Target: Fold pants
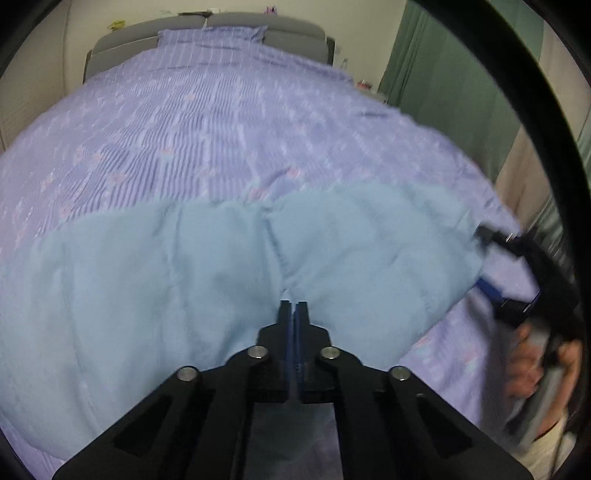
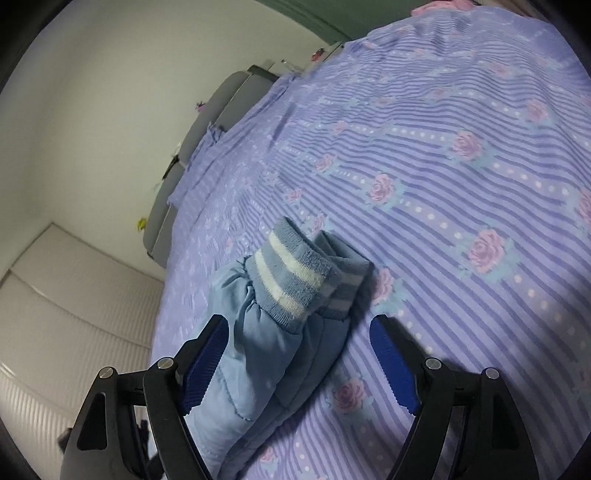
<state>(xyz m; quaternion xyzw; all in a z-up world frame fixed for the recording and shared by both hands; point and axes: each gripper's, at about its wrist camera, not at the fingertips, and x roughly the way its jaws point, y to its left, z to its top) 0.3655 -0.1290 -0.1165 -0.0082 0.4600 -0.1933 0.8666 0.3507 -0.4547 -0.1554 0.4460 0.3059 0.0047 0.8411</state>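
Observation:
Light blue padded pants [image 1: 221,266] lie spread across the near part of a bed. My left gripper [image 1: 294,308] is shut, its tips at the pants' fabric near the middle seam; whether fabric is pinched I cannot tell. My right gripper [image 2: 299,354] is open, its blue pads either side of the pants' leg end [image 2: 258,332]. The striped knit cuffs [image 2: 295,273] lie just beyond the fingers. The right gripper also shows in the left wrist view [image 1: 491,266], at the pants' right end, blurred.
The bed has a purple striped floral cover [image 1: 221,129] and a grey headboard [image 1: 258,29]. A green curtain [image 1: 443,74] hangs to the right. A white wall and cabinet [image 2: 55,314] stand beside the bed. A hand [image 1: 532,365] holds the right gripper.

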